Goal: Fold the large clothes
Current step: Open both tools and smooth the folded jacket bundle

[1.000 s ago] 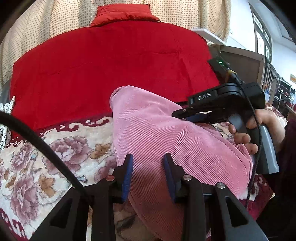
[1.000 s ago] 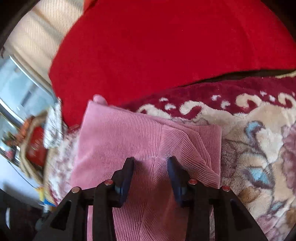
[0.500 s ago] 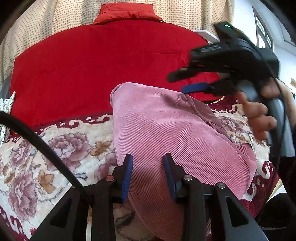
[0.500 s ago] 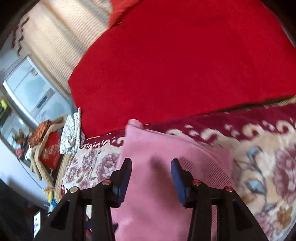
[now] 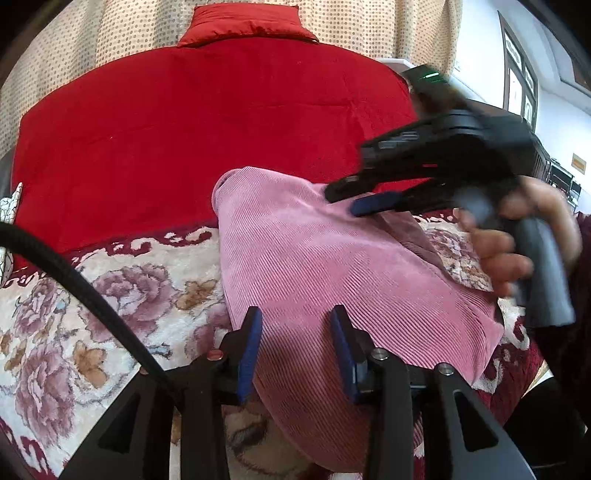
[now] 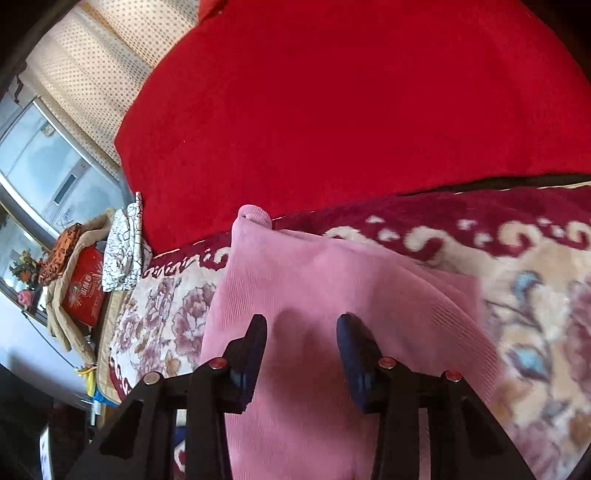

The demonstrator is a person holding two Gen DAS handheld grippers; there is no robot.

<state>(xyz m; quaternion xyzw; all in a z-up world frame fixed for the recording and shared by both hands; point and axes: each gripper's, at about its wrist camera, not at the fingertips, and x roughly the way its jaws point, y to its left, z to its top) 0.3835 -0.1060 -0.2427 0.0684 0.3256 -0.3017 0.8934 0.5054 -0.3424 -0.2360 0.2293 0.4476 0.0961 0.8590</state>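
so our pink garment (image 5: 332, 280) lies folded compact on the blanket (image 5: 110, 295); left gripper (image 5: 295, 347) and right gripper (image 6: 301, 350) jaws spread, pinching nothing (final tidying perhaps left).

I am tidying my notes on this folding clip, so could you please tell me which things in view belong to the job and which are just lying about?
Belongs to the job:
pink garment
left gripper
right gripper

Just lying about:
red blanket
flowered cover
dotted curtain
crackle-patterned cloth
red box
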